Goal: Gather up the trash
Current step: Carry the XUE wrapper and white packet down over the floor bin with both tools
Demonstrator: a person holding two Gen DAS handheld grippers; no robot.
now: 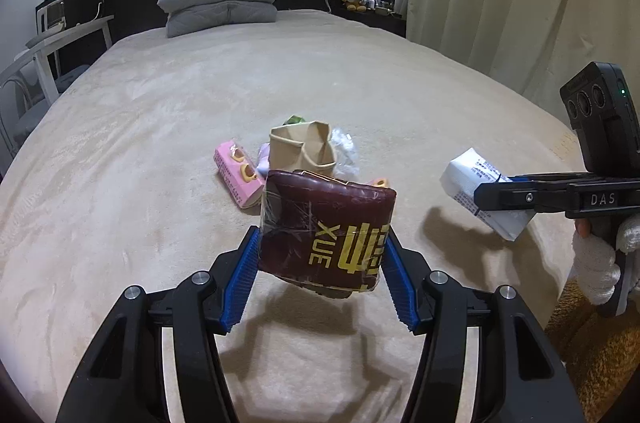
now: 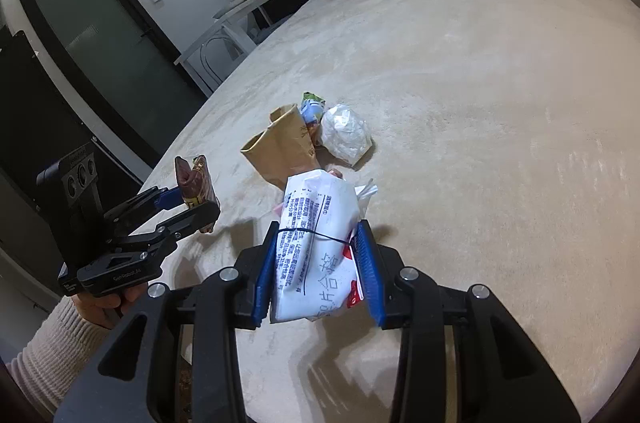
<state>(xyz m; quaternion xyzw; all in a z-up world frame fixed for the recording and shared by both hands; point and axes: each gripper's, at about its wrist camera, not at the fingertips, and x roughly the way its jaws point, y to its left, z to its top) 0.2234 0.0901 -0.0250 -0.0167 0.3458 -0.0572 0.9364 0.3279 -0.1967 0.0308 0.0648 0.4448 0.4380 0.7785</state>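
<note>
Trash: a glossy maroon packet (image 1: 326,243) marked "XUE" is clamped by the left gripper (image 1: 320,263); a crinkled white printed pack (image 2: 316,251) is clamped by the right gripper (image 2: 318,263).

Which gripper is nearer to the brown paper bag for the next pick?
Neither is free: the left gripper holds a maroon packet, the right gripper a white one. Both must unload first.

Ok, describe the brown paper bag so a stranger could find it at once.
Start at the big beige bed, then drop to the small pile of litter in its middle. The brown paper bag lies there with its mouth open, beside a crumpled clear plastic bag. It is the only plain tan paper item; its neighbours are pink, printed or see-through.
</note>
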